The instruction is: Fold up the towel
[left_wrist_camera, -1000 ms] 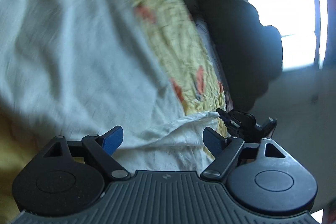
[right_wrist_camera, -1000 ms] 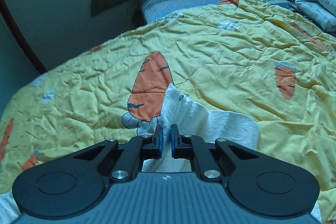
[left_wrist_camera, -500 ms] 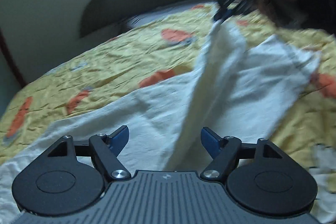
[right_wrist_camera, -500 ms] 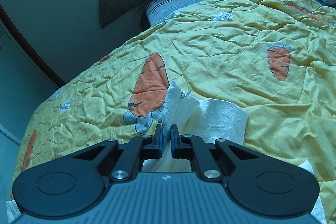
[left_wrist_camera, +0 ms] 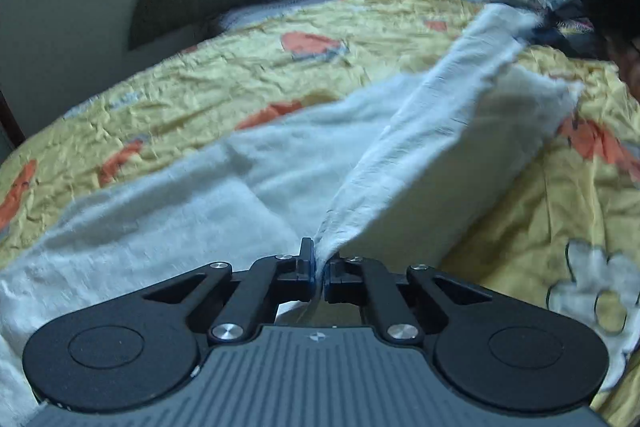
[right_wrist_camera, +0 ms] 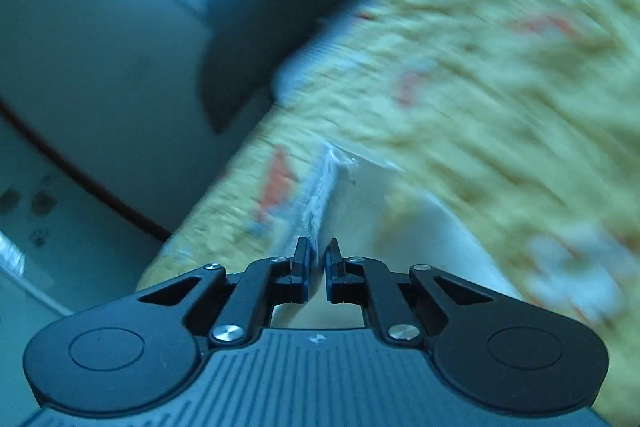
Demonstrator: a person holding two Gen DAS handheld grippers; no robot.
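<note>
Both claws are closed on the towel (left_wrist_camera: 280,187): left gripper (left_wrist_camera: 319,269) pinches an edge at lower centre, right gripper (right_wrist_camera: 317,269) pinches another edge. Towel's raised edge runs diagonally from lower centre to upper right, over the bedspread (left_wrist_camera: 240,79); open bedspread lies all round. Left view alone shows the other gripper, upper right. Right view is blurred.

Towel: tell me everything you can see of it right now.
The towel is white, soft terry-like cloth with a rough, frayed-looking hem. Most of it lies spread on the yellow carrot-print bedspread. One edge is raised into a taut ridge: the left tool is shut on its near end, and the right tool pinches the far end, seen blurred at the left view's upper right. A folded flap sags under the ridge. The right view is too blurred for detail.
</note>
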